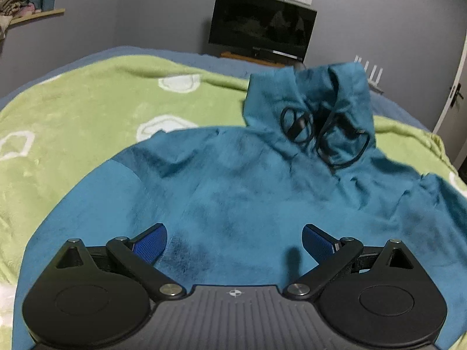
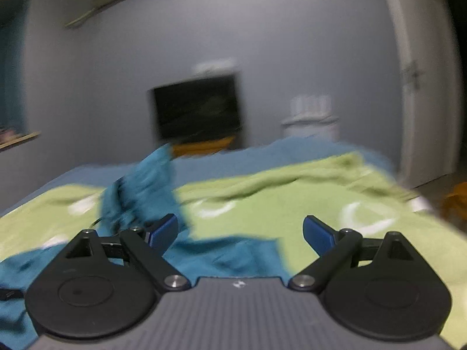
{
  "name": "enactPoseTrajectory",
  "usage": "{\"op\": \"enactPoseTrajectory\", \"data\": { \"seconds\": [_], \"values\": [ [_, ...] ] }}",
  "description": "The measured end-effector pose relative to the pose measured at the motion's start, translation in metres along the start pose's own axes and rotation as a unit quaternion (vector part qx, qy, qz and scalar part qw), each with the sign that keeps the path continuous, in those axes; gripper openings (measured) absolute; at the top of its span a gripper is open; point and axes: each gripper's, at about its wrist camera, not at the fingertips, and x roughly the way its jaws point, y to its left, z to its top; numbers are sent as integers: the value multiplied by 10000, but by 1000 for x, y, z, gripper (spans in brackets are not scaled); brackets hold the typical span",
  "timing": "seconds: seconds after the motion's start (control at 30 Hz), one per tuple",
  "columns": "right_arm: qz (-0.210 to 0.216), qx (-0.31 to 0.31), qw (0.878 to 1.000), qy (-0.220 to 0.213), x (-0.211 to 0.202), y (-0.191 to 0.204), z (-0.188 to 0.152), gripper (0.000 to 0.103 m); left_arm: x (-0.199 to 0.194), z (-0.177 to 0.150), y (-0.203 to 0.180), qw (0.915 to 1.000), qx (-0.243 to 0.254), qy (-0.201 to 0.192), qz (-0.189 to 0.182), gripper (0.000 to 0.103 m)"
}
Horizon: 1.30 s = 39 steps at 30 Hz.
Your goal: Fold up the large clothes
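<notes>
The bed (image 1: 87, 58) is the biggest thing, w/ a blue sheet and a green blanket (image 1: 73, 110) w/ white shapes spread on top. In the right wrist view the blanket (image 2: 292, 198) looks bumpy and blurry.

The teal hoodie (image 1: 233, 180) lies flat on the blanket, front side up, and fills most of the left wrist view. Its hood (image 1: 309, 90) points to the far end of the bed, twd the TV (image 1: 262, 26) by the grey wall. In the right wrist view the hoodie (image 2: 227, 253) sits low and to the left, w/ the hood end (image 2: 143, 186) sticking up, v. blurry.

The black drawstrings (image 1: 324, 134) lie in loops on the hoodie just below the hood.

The left hand-held gripper (image 1: 233, 242) is over the lower part of the hoodie, its blue pads (image 1: 149, 245) wide apart w/ nothing btwn them but the cloth below. The right hand-held gripper (image 2: 239, 233) is over the hoodie's edge where it meets the blanket, pads also wide apart, holding nothing
</notes>
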Motion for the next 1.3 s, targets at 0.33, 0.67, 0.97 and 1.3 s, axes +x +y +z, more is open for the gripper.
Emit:
{"op": "enactPoseTrajectory", "data": {
  "seconds": [0.33,0.67,0.97,1.3],
  "values": [
    [-380,732,9879,1313,92,-52,-59,92,16,-6,-6,9984,473,269,172,100],
    [528,735,9943,561,141,4,1,92,-1,1,9,9994,-93,-308,92,94],
    [1013,527,9930,290,244,72,74,92,8,7,15,9976,-269,-607,217,97],
    [1020,189,9912,819,320,118,105,15,20,2,18,9983,-249,-505,115,95]
  ]
}}
